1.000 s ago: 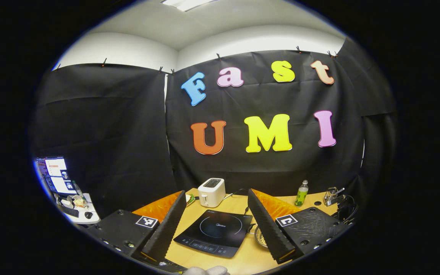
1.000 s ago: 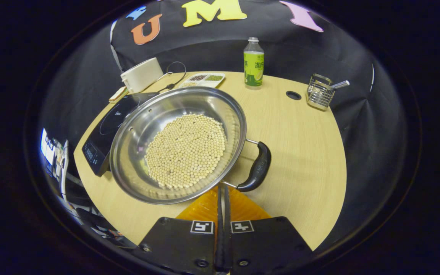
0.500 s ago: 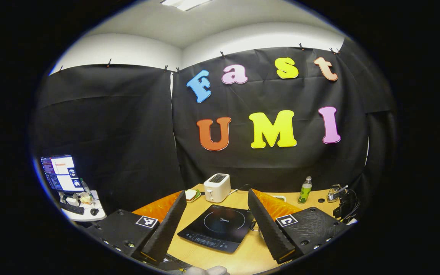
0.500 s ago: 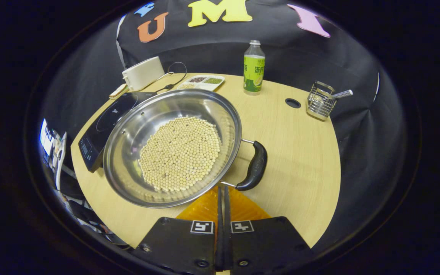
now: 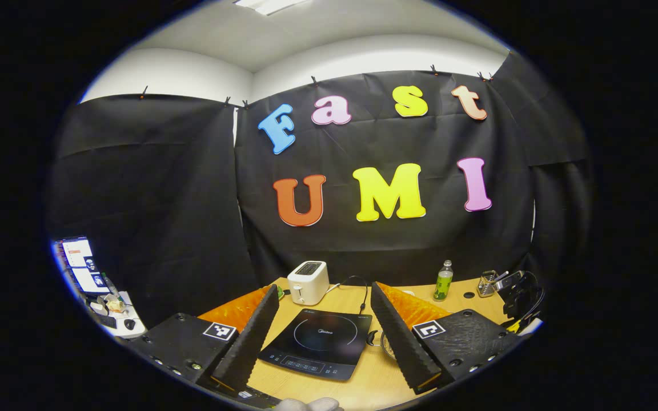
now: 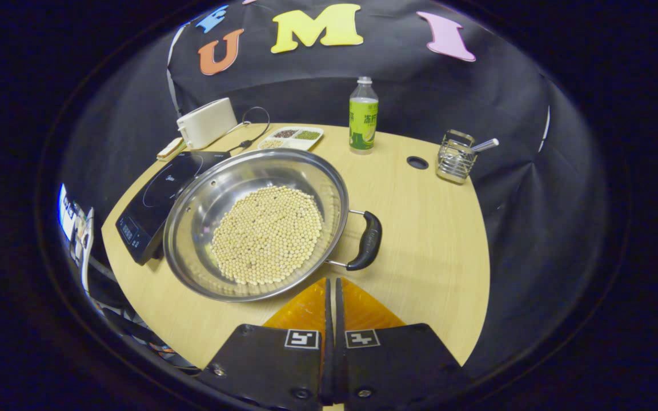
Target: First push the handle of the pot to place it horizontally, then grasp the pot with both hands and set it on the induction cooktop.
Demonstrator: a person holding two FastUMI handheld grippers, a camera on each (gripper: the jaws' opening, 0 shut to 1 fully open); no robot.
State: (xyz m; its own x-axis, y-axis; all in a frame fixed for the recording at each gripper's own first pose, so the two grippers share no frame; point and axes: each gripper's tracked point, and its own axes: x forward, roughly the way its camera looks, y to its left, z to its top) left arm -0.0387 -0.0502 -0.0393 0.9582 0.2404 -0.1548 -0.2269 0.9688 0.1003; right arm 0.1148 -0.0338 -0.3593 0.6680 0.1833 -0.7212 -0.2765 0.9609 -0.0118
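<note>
A steel pot (image 6: 209,200) holding pale round beans stands on the wooden table (image 6: 432,228) in the right gripper view, its black side handle (image 6: 366,241) pointing right. A black induction cooktop (image 6: 157,194) lies just left of it, partly hidden by the pot. My right gripper (image 6: 332,279) is shut and empty, its tips just short of the pot's near rim. In the left gripper view my left gripper (image 5: 323,294) stands open, raised above the cooktop (image 5: 320,342). A sliver of the pot (image 5: 385,345) shows beside its right finger.
At the table's back stand a white toaster (image 6: 206,123) with a cable, a divided tray (image 6: 292,137), a green-labelled bottle (image 6: 362,117) and a wire basket (image 6: 456,157). A round hole (image 6: 417,162) is in the tabletop. Left of the table, a side desk with a monitor (image 5: 80,265).
The right gripper has drawn back a little, so the pot looks smaller and farther. The left gripper view swung right, then back left; it stays open. The pot has not moved.
</note>
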